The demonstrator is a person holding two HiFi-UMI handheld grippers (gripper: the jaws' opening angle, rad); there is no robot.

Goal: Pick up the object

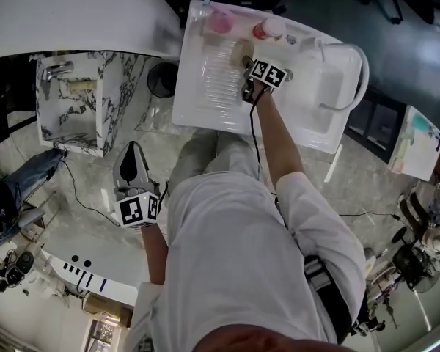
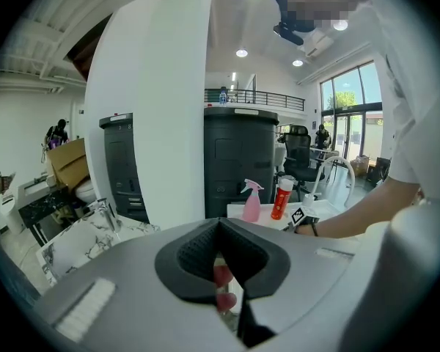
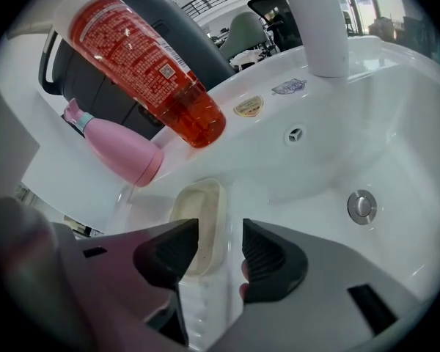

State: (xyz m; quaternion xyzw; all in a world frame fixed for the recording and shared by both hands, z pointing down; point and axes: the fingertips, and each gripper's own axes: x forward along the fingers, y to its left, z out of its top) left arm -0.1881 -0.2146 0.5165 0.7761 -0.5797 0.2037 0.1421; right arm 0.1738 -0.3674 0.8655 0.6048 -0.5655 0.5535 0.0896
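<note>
Your right gripper point(image 3: 220, 235) half open, straddling soap dish point(image 3: 203, 200) rim, not clamped. Off-centre bite on glossy surface point(image 3: 279, 174): dish may skid into pink bottle point(image 3: 121, 149). Left gripper point(image 2: 218, 235) closed, empty.

On the white sink point(image 1: 205, 112): one pink spray bottle point(image 1: 221, 22), one red bottle point(image 1: 268, 28), one cream soap dish point(image 3: 205, 205), one curved faucet point(image 1: 361, 79).
</note>
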